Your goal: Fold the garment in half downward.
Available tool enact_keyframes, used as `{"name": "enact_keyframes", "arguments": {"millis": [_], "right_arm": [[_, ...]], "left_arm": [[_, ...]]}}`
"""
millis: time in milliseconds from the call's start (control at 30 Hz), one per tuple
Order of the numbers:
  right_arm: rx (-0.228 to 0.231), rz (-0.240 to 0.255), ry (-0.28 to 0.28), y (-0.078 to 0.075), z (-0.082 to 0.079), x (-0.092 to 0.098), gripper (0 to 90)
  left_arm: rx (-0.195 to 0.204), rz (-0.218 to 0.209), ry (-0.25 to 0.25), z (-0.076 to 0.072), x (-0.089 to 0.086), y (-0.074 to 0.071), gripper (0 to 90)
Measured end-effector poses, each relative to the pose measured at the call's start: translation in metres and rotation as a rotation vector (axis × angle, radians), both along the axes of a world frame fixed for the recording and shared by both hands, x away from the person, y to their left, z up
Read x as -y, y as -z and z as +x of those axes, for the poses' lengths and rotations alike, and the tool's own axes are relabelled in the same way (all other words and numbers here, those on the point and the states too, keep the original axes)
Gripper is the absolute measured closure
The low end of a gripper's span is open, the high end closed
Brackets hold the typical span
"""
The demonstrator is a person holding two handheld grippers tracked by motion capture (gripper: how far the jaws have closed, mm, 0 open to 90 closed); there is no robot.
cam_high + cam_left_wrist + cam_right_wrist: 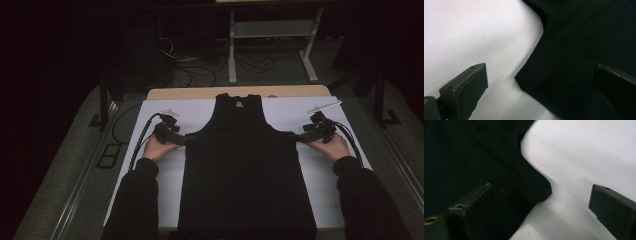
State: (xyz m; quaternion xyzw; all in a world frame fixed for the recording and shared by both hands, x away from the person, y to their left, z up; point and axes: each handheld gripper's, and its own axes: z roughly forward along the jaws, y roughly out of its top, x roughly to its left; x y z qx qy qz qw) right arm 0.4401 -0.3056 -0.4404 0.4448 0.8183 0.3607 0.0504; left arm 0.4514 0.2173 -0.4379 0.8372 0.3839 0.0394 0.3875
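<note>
A black sleeveless top (245, 165) lies flat on the white table cover (320, 180), neck toward the far edge. My left gripper (183, 140) rests at the garment's left underarm corner (520, 80); its jaws stand wide apart, one over white cover, one over black cloth. On the other side my right gripper (296, 137) meets the right underarm corner (546, 192), jaws also apart and straddling the cloth edge. Neither pair of pads presses on the fabric. A hand holds each gripper.
The wooden table edge (200, 93) shows beyond the white cover. Cables (142, 135) trail from both grippers. A metal rack (272, 30) and loose cords stand on the floor behind the table. Dark surroundings on both sides.
</note>
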Motion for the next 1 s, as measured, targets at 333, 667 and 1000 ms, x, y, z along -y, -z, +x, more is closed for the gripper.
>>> {"name": "enact_keyframes", "arguments": {"millis": [333, 667, 1000], "right_arm": [[0.001, -0.016, 0.005, 0.003, 0.001, -0.006, 16.6], [0.013, -0.03, 0.026, 0.005, 0.001, -0.013, 39.0], [-0.002, -0.022, 0.017, 0.006, 0.002, -0.016, 68.1]], "left_arm": [[0.018, -0.013, 0.005, -0.002, 0.002, 0.002, 12.7], [0.016, 0.012, -0.013, -0.003, 0.001, 0.006, 32.6], [0.034, 0.031, -0.01, -0.005, 0.006, 0.009, 61.4]]}}
